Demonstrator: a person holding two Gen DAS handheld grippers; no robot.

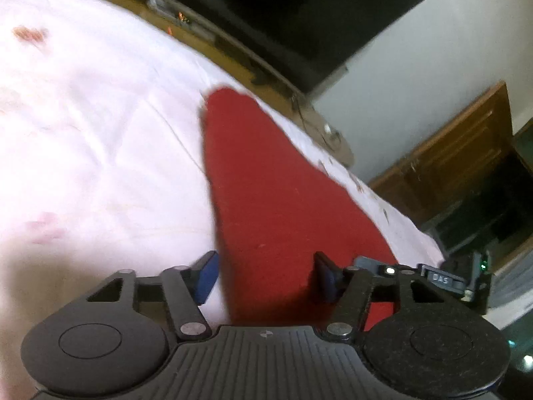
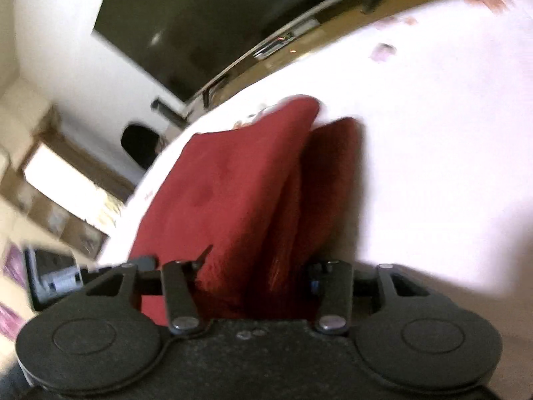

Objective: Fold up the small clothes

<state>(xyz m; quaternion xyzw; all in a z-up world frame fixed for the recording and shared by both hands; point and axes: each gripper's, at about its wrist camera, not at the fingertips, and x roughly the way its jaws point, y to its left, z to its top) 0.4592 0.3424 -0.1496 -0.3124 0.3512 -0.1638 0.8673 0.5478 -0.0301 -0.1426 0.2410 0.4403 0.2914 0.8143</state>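
Note:
A red cloth [image 1: 266, 193] lies on a white bed sheet [image 1: 100, 116]. In the left wrist view my left gripper [image 1: 266, 280] is open, its blue-padded fingers [image 1: 206, 276] standing to either side of the cloth's near end, low over it. In the right wrist view the red cloth [image 2: 233, 193] is bunched into folds that rise up between the fingers of my right gripper [image 2: 256, 273]. The fingertips are hidden in the cloth. The frames are blurred.
The white sheet [image 2: 433, 133] has faint pink and orange prints. A large dark TV screen [image 1: 299, 16] stands on a wooden unit [image 1: 233, 46] past the bed's far edge. A wooden cabinet [image 1: 449, 160] is at the right. Shelves and boxes [image 2: 50, 183] are at the left.

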